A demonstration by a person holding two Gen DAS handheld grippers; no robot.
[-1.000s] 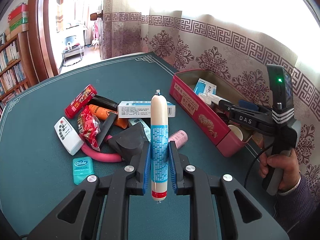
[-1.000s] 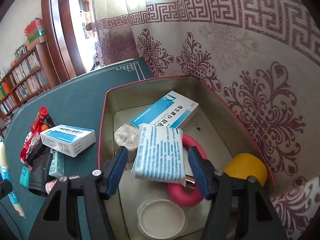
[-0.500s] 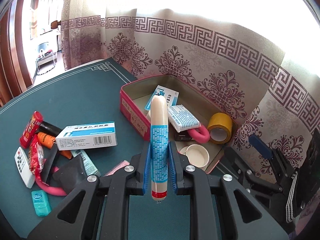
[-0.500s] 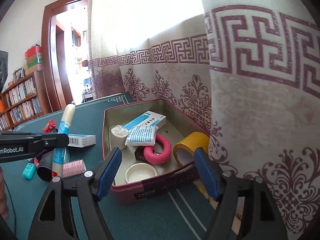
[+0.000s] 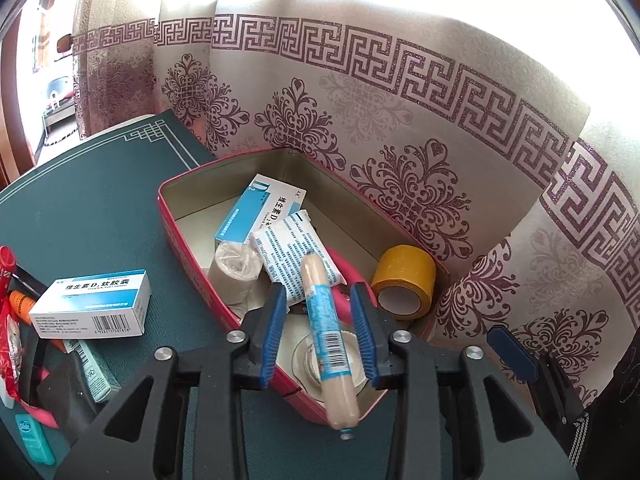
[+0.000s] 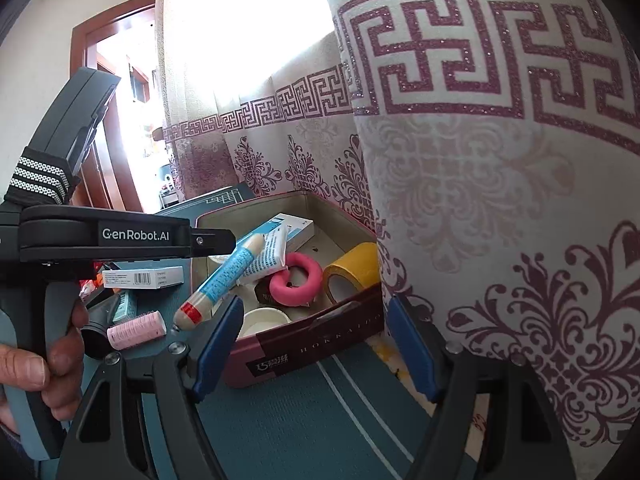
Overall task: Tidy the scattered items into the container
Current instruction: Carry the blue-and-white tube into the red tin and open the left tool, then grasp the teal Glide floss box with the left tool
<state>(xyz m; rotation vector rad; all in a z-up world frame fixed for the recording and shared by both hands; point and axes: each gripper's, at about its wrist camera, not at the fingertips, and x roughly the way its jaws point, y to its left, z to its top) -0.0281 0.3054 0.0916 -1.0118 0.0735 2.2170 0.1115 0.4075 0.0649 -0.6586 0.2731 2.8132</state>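
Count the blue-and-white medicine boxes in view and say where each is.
2. One medicine box lies inside the red tin, at its far end; the other medicine box sits on the green table left of the tin. More may be hidden under the clutter.

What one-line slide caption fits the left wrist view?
Open left tool releasing a sausage over the red tin, which already holds boxes, tape and a pink ring.

Red tin (image 5: pixel 188 236) crowded near its front; bare floor only at far corner, curtain (image 5: pixel 400 92) close behind.
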